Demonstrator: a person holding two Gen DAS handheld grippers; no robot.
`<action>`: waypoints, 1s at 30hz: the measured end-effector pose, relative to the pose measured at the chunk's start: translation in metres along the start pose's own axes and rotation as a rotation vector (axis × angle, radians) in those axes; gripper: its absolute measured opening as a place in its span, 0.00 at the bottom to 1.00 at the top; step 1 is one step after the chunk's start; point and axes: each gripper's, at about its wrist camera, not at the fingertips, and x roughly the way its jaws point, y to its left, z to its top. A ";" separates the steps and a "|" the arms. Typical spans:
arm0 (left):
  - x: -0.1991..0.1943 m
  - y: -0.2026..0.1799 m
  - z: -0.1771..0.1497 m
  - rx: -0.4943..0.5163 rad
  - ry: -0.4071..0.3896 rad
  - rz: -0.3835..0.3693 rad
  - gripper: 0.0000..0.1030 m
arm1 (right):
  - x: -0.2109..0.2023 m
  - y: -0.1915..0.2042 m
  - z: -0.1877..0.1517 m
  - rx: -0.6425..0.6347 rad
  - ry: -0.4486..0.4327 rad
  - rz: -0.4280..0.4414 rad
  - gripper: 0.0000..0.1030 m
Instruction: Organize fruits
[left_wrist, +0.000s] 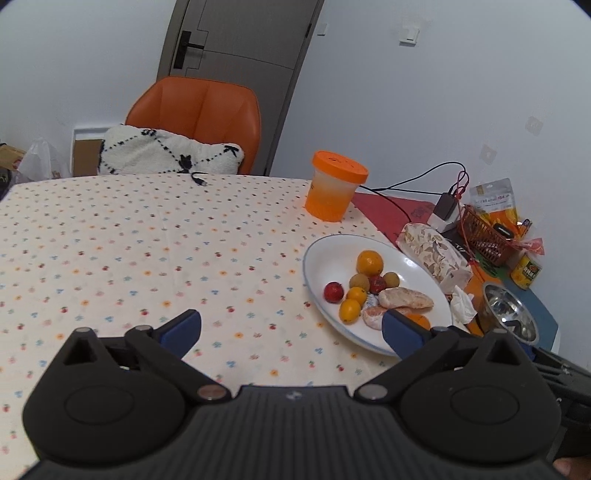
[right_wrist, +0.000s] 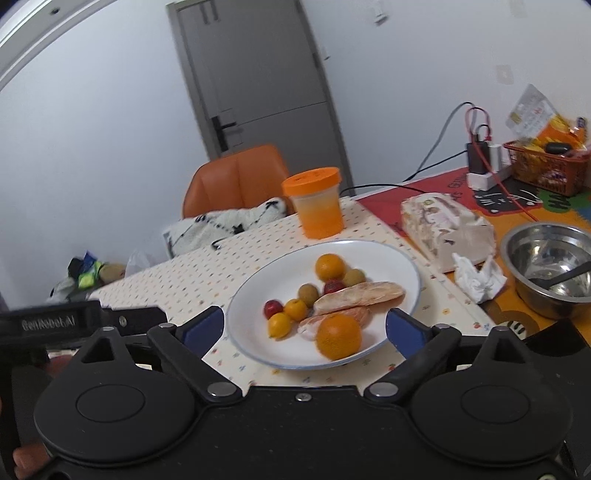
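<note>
A white plate (right_wrist: 384, 258) with a blue rim sits on the dotted tablecloth. It holds two oranges (right_wrist: 338, 336), small yellow and green fruits, two red fruits (right_wrist: 272, 307), peeled citrus segments and a pale bread-like piece (right_wrist: 360, 292). My right gripper (right_wrist: 304, 328) is open and empty, its blue pads on either side of the plate's near edge. In the left wrist view the plate (left_wrist: 328, 254) lies to the right. My left gripper (left_wrist: 291, 332) is open and empty above the cloth, its right pad (left_wrist: 400, 332) over the plate's near rim.
An orange-lidded tub (right_wrist: 317, 206) stands behind the plate. A tissue pack (right_wrist: 443, 225), crumpled tissue (right_wrist: 478, 277) and steel bowl (right_wrist: 550, 266) lie to the right. A red basket (right_wrist: 546, 166), charger and cables sit by the wall. An orange chair (left_wrist: 199, 110) with a cushion stands behind the table.
</note>
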 end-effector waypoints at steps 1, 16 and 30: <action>-0.003 0.002 -0.001 0.001 -0.001 0.006 1.00 | -0.001 0.003 -0.001 -0.012 0.005 0.000 0.94; -0.061 0.007 -0.012 0.045 -0.055 0.044 1.00 | -0.029 0.032 -0.003 -0.058 0.021 0.031 1.00; -0.098 0.015 -0.032 0.054 -0.079 0.055 1.00 | -0.073 0.058 -0.015 -0.130 0.004 0.067 1.00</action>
